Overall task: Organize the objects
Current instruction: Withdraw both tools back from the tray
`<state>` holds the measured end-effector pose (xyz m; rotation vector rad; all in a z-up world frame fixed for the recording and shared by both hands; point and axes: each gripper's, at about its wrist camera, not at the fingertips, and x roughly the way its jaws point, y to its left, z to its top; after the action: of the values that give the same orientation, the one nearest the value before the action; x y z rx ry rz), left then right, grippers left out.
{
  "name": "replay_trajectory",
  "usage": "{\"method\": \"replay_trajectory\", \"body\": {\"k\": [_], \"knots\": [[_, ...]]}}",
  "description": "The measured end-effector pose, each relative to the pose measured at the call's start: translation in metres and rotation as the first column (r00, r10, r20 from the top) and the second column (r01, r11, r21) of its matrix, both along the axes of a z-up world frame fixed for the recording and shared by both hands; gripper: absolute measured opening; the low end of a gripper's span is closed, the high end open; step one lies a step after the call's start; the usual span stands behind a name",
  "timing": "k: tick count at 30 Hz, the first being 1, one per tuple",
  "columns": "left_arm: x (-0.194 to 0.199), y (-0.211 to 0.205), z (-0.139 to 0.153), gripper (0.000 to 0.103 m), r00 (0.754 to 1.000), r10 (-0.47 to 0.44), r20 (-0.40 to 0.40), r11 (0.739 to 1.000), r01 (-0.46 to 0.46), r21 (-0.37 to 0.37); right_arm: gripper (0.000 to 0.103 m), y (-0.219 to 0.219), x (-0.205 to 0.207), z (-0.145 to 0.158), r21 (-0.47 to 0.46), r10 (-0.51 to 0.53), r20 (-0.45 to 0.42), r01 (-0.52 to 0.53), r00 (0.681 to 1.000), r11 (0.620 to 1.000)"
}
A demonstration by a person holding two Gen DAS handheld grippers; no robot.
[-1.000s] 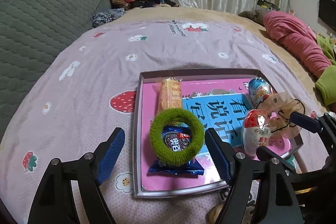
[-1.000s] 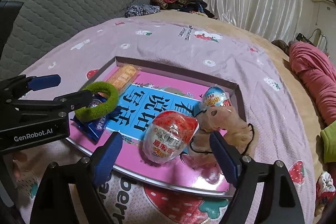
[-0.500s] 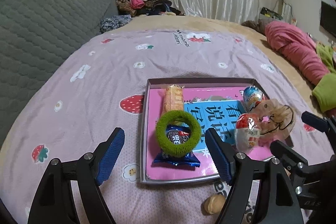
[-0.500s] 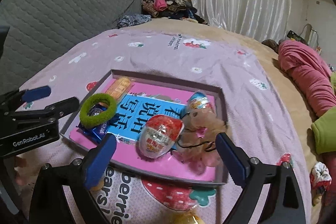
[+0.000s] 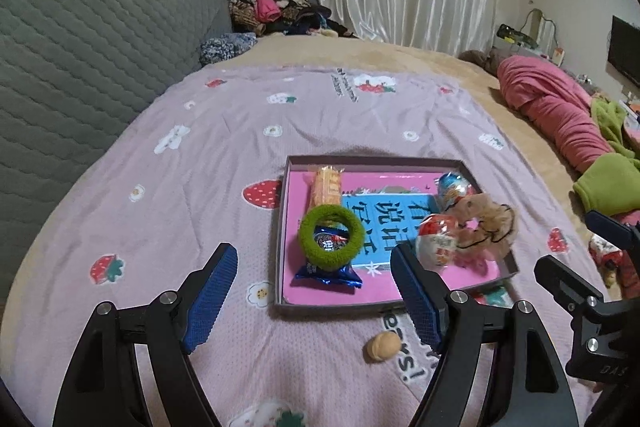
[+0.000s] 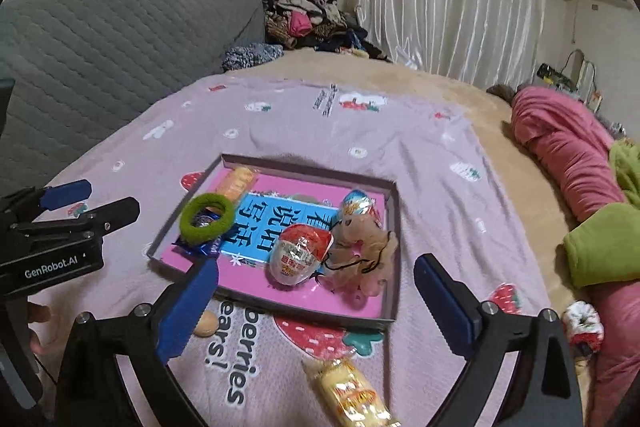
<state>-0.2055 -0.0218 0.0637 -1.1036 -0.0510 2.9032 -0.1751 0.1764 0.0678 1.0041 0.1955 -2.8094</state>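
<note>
1. Pink fills the floor of the tray (image 5: 486,277), which in the left wrist view lies on the bed (image 5: 168,195) at about 1 o'clock from the left claw (image 5: 314,291). That claw stands wide and empty, its blue pads apart with nothing between them. Compared with a second ago the tray looks smaller and farther off, so this claw has pulled up and away. Inside the tray lie a green ring (image 5: 331,243) on a blue packet (image 5: 326,273), a biscuit pack (image 5: 327,185) at 12 o'clock from the ring, two foil eggs, red (image 5: 436,241) and blue (image 5: 452,187), and a beige scrunchie (image 5: 486,221). A walnut (image 5: 383,347) sits on the bed just outside the tray's near rim, newly in view.

2. In the right wrist view the right claw (image 6: 316,303) is opening further, with nothing between its pads; the red egg (image 6: 302,253) and scrunchie (image 6: 362,247) lie inside the tray (image 6: 394,247), at 12 o'clock from it. A second ago the pads flanked those two; now they hang clear, nearer the camera. A yellow snack pack (image 6: 350,393) lies on the bed at 6 o'clock from the tray, and the walnut (image 6: 206,323) peeks out beside the claw's left pad.

3. My reading: the egg and scrunchie are placed, both claws are free, and the walnut and yellow pack are the likely remaining pickups.
</note>
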Motion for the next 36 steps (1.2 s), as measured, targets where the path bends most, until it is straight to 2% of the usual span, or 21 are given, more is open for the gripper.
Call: {"method": "replay_trajectory", "body": {"k": [9,19,25,36], "knots": [[0.051,0.001,0.052,0.08,0.999,-0.003,-0.052,1.0,0.002,-0.029,0.101,0.006,0.045,0.053,-0.002,-0.005,-0.052,0.004,0.999,1.0],[0.109,0.008,0.093,0.08,0.995,-0.029,-0.097,0.999,0.026,-0.039,0.102,0.012,0.096,0.085,0.008,-0.013,-0.094,0.014,0.995,1.0],[0.143,0.021,0.1,0.08,0.994,-0.049,-0.096,0.998,0.044,-0.055,0.102,0.02,0.127,0.094,0.009,-0.021,-0.104,0.022,0.994,1.0],[0.188,0.03,0.094,0.08,0.996,-0.048,-0.076,0.997,0.044,-0.061,0.102,0.037,0.169,0.096,-0.004,-0.036,-0.106,0.036,0.994,0.999]]}}
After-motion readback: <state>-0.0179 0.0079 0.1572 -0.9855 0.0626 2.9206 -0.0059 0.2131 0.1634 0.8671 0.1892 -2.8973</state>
